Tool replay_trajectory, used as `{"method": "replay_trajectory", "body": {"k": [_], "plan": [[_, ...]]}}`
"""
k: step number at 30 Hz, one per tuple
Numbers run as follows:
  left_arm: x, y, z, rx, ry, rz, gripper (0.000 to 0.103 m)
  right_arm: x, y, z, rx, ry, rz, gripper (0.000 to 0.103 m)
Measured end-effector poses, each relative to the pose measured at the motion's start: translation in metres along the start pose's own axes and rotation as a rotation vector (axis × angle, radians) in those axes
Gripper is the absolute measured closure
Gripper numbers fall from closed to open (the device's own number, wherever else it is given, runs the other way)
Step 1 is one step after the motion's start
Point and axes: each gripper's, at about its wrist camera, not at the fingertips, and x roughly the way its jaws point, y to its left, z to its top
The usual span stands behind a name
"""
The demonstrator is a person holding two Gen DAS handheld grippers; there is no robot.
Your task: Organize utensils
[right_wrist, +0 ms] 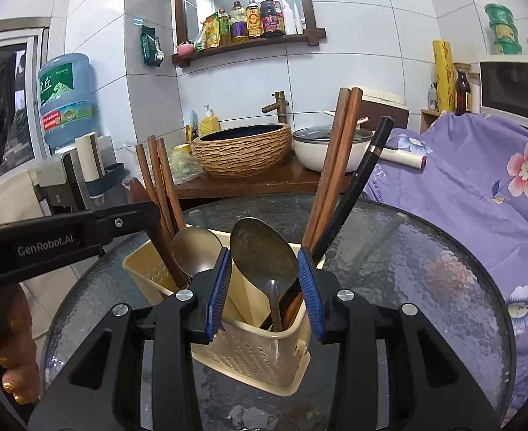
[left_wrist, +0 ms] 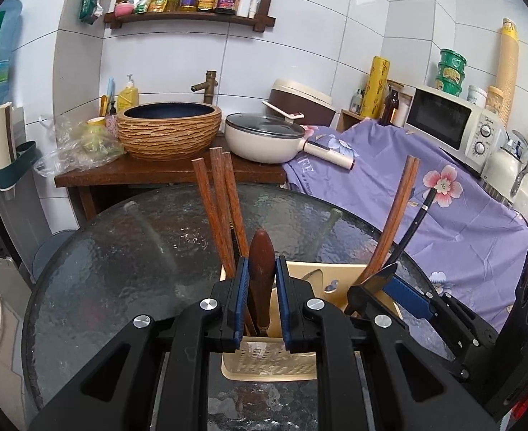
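A beige slotted utensil holder (left_wrist: 264,362) stands on the round glass table (left_wrist: 120,251). My left gripper (left_wrist: 262,283) is shut on a brown wooden-handled utensil (left_wrist: 262,262), which stands upright in the holder's left compartment beside three wooden chopsticks (left_wrist: 220,208). In the right wrist view, my right gripper (right_wrist: 264,280) is shut on the bowl of a large metal spoon (right_wrist: 264,251), whose handle reaches down into the holder (right_wrist: 256,355). A smaller spoon (right_wrist: 197,248), a chopstick pair (right_wrist: 335,165) and a black-handled utensil (right_wrist: 364,179) also stand in it.
Behind the table, a wooden counter (left_wrist: 148,172) carries a woven basin (left_wrist: 168,129) and a lidded white pan (left_wrist: 264,136). A purple flowered cloth (left_wrist: 443,215) and a microwave (left_wrist: 450,122) are to the right. A hand (right_wrist: 8,359) holds the left gripper's body (right_wrist: 84,233).
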Motion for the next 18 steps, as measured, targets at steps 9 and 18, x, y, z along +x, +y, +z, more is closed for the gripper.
{"method": "replay_trajectory", "body": {"k": [9,18], "plan": [[-0.037,-0.003,0.002,0.022,-0.098,0.015,0.063,-0.017,0.0,-0.002,-0.002,-0.027,-0.009,0.053],[-0.089,0.009,-0.047,0.071,-0.222,0.09,0.007,-0.069,0.003,-0.024,-0.052,-0.03,-0.004,0.02]]}}
